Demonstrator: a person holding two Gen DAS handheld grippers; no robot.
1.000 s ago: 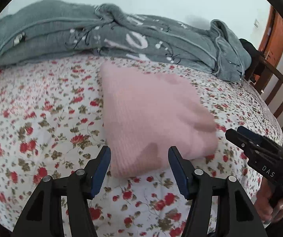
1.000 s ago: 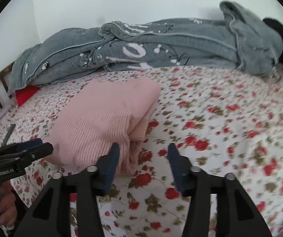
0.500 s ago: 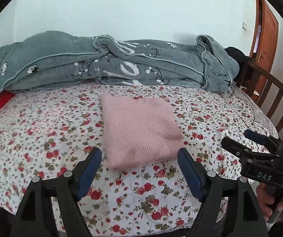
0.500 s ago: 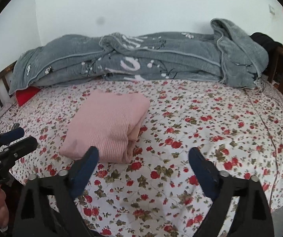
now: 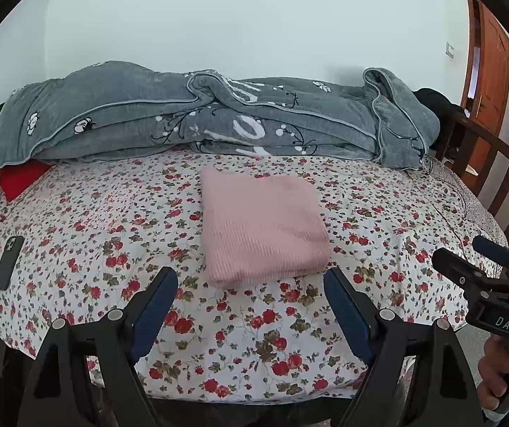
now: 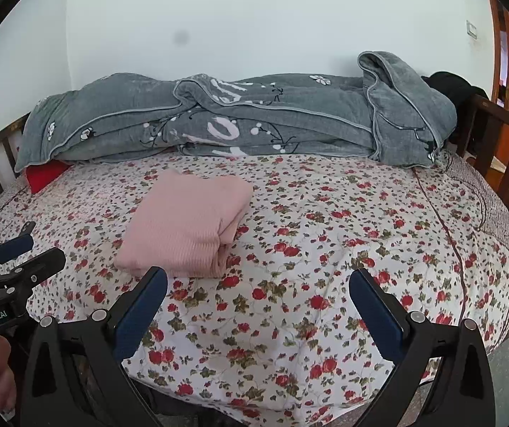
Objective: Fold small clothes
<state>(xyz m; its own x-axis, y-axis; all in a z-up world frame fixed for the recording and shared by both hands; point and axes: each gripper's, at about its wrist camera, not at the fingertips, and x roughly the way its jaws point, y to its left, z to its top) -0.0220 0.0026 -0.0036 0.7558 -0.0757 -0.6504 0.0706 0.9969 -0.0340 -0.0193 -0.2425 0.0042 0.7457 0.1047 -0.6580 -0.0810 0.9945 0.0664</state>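
- As the fold looked complete, the left gripper (image 5: 250,291) and the right gripper (image 6: 258,295) had just been opening; both stood wide with nothing between them.
- The pink garment (image 5: 259,229) lay folded at 12 o'clock on the floral bedsheet (image 5: 112,235), apart from both.
- The grey blanket (image 5: 218,121) was bunched beyond, leaving working space.

Red cushion (image 5: 21,178) mostly hidden under grey blanket (image 5: 112,121); blanket lettering unreadable.

Folded garment (image 5: 261,227) mid-bed (image 5: 112,213), blanket (image 5: 218,121) behind (phone (image 5: 9,261) left)
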